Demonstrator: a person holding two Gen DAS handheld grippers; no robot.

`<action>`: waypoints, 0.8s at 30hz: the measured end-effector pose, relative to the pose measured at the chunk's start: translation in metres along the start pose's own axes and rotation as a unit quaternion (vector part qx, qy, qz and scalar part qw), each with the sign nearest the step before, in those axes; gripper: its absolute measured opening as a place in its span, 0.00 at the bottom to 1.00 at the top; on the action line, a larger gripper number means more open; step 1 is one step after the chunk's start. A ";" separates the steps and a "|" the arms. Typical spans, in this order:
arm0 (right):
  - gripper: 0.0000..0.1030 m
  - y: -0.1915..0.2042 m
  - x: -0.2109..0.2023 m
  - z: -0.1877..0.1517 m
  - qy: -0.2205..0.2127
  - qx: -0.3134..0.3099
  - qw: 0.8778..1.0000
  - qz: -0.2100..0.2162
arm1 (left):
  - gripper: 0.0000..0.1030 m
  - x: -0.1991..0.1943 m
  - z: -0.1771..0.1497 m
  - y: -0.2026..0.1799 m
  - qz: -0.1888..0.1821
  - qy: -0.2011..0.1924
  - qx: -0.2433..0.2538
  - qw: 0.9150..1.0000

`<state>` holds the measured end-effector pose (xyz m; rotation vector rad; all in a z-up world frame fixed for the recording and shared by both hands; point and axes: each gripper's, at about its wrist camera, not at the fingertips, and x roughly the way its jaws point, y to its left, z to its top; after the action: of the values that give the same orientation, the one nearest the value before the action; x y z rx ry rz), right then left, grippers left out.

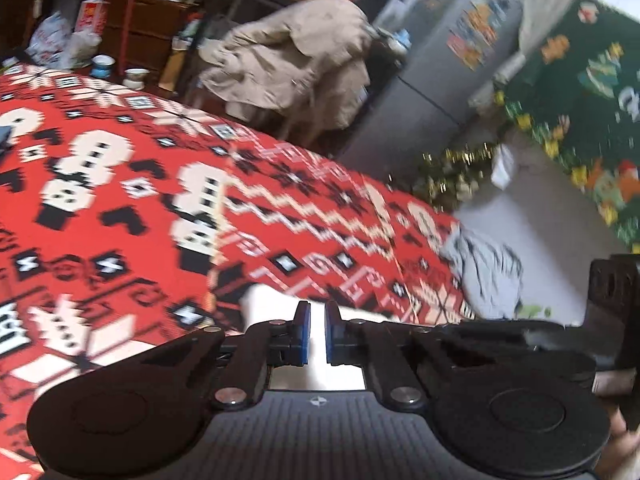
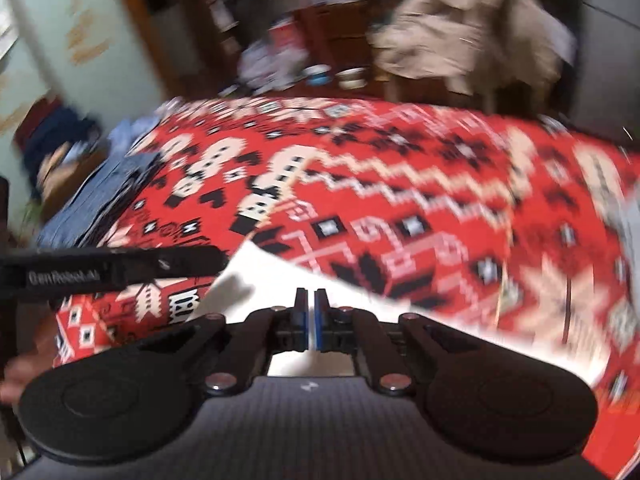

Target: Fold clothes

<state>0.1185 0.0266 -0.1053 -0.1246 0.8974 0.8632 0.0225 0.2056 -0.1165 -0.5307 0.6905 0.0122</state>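
Note:
A large red cloth [image 1: 132, 184] with a white and black knitted-style pattern lies spread out and fills both views [image 2: 420, 200]. Its plain white underside [image 1: 272, 304] is turned up at the near edge, also seen as a white flap [image 2: 256, 272] in the right wrist view. My left gripper [image 1: 317, 312] has its blue pads a sliver apart with that white edge between them. The pads of my right gripper [image 2: 311, 296] are almost touching, pinching the same white edge. Both views are blurred. Part of the left gripper's black body [image 2: 100, 272] shows at the left of the right wrist view.
A beige coat [image 1: 296, 56] hangs over a chair beyond the cloth. A grey fridge [image 1: 440, 60] and a green patterned cloth [image 1: 580, 100] stand to the right. A grey striped garment [image 1: 488, 272] lies at the red cloth's right edge, blue denim clothes [image 2: 100, 192] at its left. Two bowls [image 1: 104, 66] sit far back.

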 end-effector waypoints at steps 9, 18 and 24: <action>0.00 0.005 0.010 -0.028 -0.066 0.028 0.993 -0.095 | 0.03 0.011 -0.011 -0.002 0.041 0.015 0.040 0.998; 0.03 0.015 0.015 -0.022 -0.070 0.021 0.996 -0.044 | 0.03 0.027 -0.005 -0.002 0.031 0.026 0.033 0.999; 0.00 0.007 0.010 -0.031 -0.069 0.028 0.993 -0.095 | 0.03 0.004 -0.007 0.003 0.009 0.020 0.029 0.999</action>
<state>0.0970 0.0243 -0.1304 -0.0985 0.7672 0.6595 0.0205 0.2043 -0.1245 -0.4701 0.7321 -0.0017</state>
